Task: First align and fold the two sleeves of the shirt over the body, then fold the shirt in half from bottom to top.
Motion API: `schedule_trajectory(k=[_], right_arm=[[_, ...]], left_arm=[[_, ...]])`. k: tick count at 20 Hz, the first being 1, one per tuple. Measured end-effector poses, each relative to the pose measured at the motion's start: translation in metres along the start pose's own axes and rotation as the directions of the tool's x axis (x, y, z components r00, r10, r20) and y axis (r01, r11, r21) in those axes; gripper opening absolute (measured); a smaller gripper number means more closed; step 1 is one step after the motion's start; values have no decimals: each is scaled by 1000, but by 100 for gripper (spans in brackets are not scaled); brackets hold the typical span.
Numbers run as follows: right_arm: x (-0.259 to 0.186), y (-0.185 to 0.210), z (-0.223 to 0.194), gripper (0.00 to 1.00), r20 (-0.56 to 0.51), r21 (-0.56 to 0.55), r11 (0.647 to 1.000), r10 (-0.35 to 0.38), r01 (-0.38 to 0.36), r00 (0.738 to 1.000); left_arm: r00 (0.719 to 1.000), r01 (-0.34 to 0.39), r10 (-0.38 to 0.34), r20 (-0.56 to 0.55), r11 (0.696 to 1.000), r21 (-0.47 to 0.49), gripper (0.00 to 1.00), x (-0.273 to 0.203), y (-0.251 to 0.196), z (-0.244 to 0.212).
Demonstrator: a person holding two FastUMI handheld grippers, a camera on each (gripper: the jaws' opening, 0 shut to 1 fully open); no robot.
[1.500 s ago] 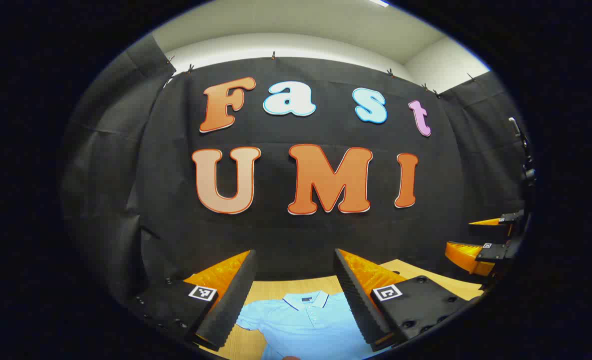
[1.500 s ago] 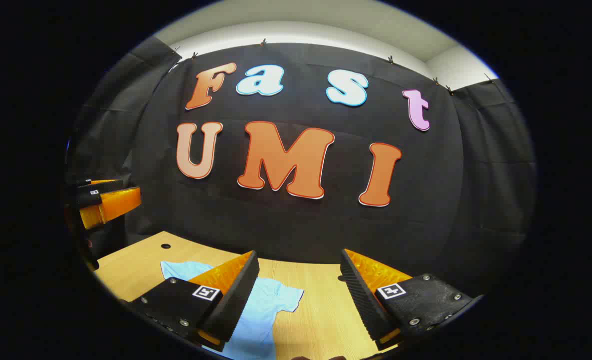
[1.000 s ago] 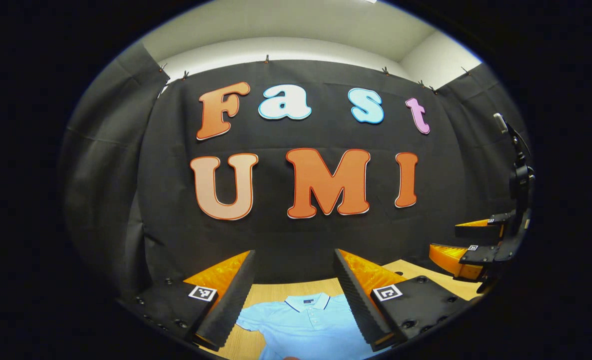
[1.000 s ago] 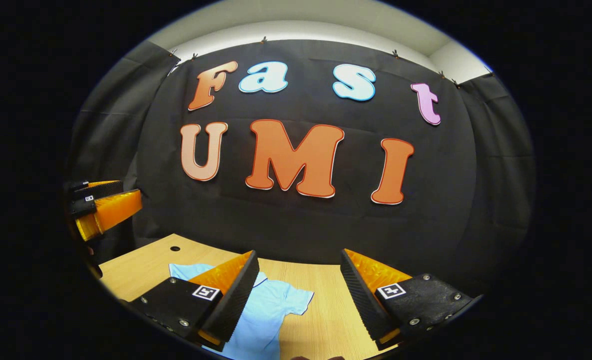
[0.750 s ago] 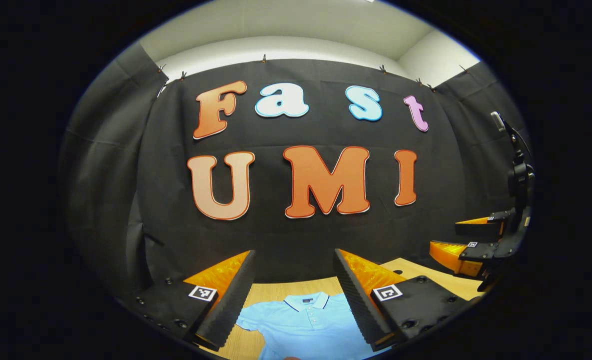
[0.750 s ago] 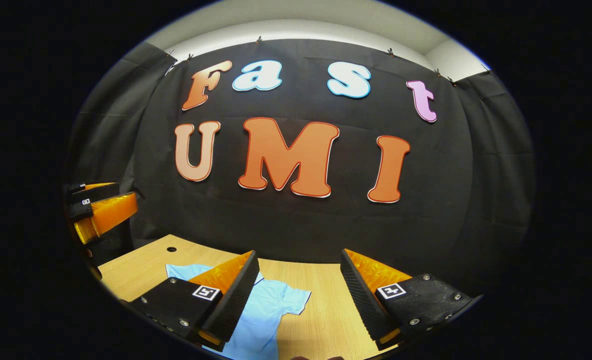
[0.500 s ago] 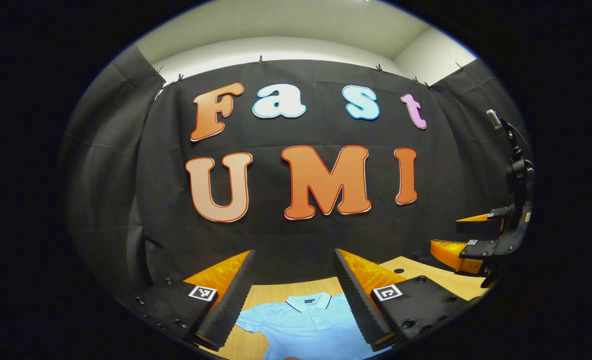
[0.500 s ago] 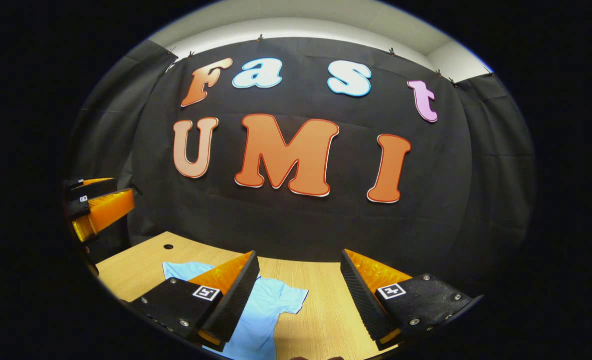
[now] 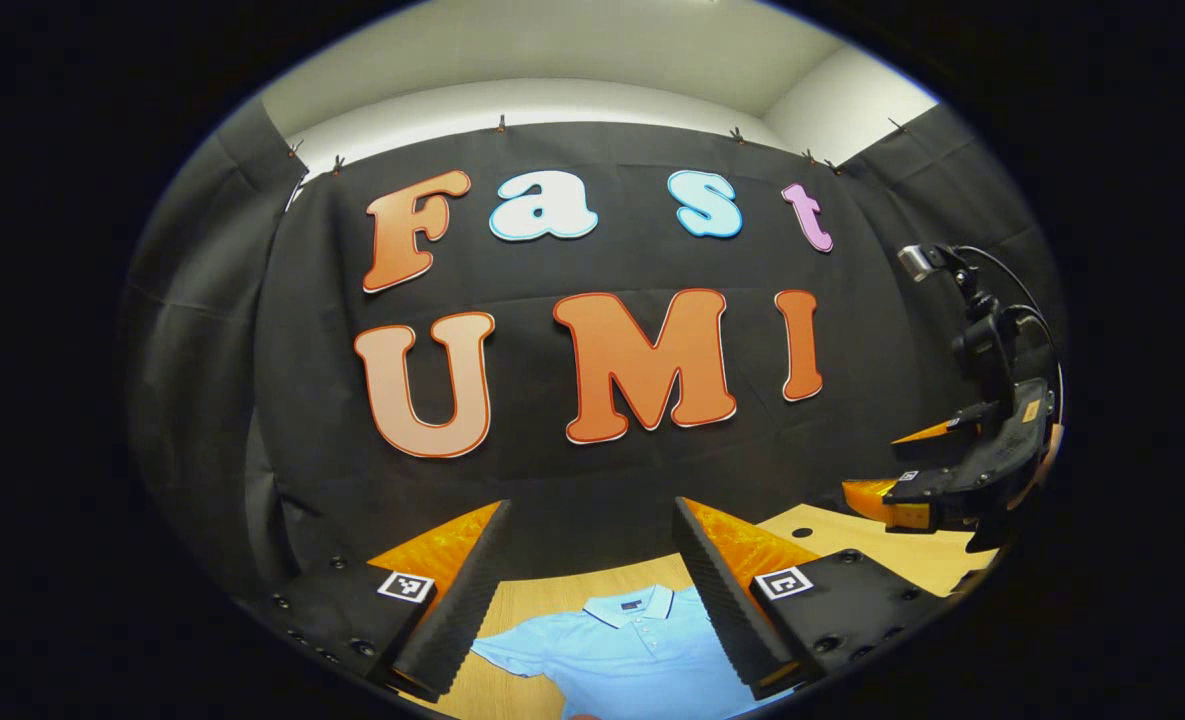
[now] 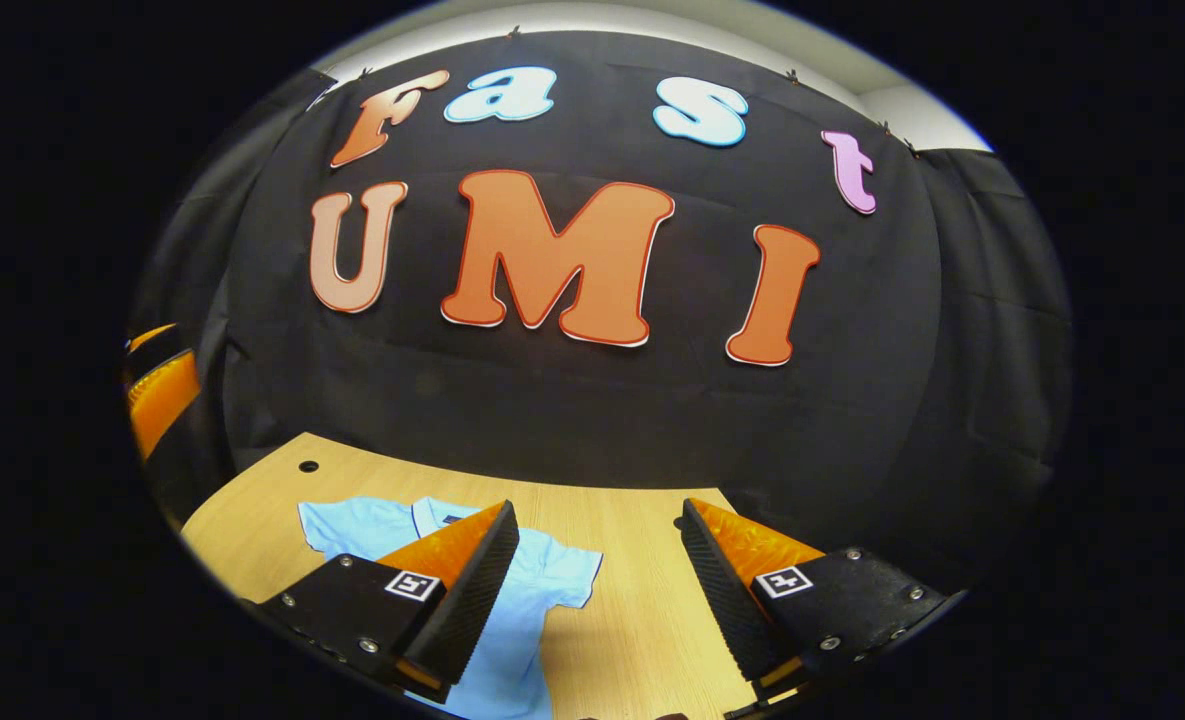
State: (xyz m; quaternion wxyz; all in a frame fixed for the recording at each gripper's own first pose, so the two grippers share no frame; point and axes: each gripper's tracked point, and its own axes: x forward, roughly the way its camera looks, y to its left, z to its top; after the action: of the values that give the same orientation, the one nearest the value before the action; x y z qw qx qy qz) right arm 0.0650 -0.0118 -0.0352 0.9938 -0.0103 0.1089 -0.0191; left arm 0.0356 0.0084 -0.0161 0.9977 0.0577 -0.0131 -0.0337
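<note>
Two hand-held grippers hang in the air above a wooden surface (image 10: 642, 620), both with their fingers spread wide apart and nothing between them. In the left gripper view, the left hand-held gripper (image 9: 587, 590) looks down along its fingers at a light blue shirt (image 9: 617, 655) lying flat on the surface, its collar (image 9: 634, 606) toward the black cloth wall (image 9: 572, 480) and one short sleeve (image 9: 504, 652) spread out to the side. The shirt is below the fingers and not touched by them. Farther off at the right edge of that view, the right hand-held gripper (image 9: 897, 470) is held above the surface, well apart from the shirt.

In the right gripper view, the right hand-held gripper (image 10: 600, 590) points toward the wall, with the shirt (image 10: 522, 600) lying on the surface below and to the left of its fingers; one sleeve (image 10: 564, 580) stretches toward the bare wood. A small round hole (image 10: 308, 466) marks the surface near its far left corner. The left hand-held gripper (image 10: 157, 390) shows at the left edge, raised above the surface.
</note>
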Motion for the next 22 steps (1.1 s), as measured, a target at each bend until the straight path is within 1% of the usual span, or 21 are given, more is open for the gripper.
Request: schedule_trajectory(k=[2,4,7,10,13,17,20,22], right_arm=[[14,1,-10,99,-51,4,1000,8,-8,999],[29,3,-24,98,-119,26,999,37,-34,992],[57,8,-47,98,-220,55,995,93,-83,971],[86,9,-72,98,-301,40,991,130,-124,945],[111,17,-98,98,-408,42,984,173,-171,896],[148,14,-136,95,-525,35,983,172,-181,834],[165,21,-172,92,-626,78,976,206,-202,752],[177,21,-193,88,-669,83,975,206,-205,714]], left_arm=[[1000,9,-9,-8,1000,-2,100,4,0,-5],[1000,-10,10,-7,1000,3,100,8,4,-8],[999,-38,38,-3,999,-11,100,11,7,-10],[997,-76,76,-20,997,-4,100,13,5,-15],[990,-126,127,-53,992,21,100,17,6,-22],[976,-192,194,-93,981,37,100,17,11,-32],[964,-237,241,-114,970,47,100,16,13,-35],[953,-271,277,-121,961,62,100,13,17,-37]])
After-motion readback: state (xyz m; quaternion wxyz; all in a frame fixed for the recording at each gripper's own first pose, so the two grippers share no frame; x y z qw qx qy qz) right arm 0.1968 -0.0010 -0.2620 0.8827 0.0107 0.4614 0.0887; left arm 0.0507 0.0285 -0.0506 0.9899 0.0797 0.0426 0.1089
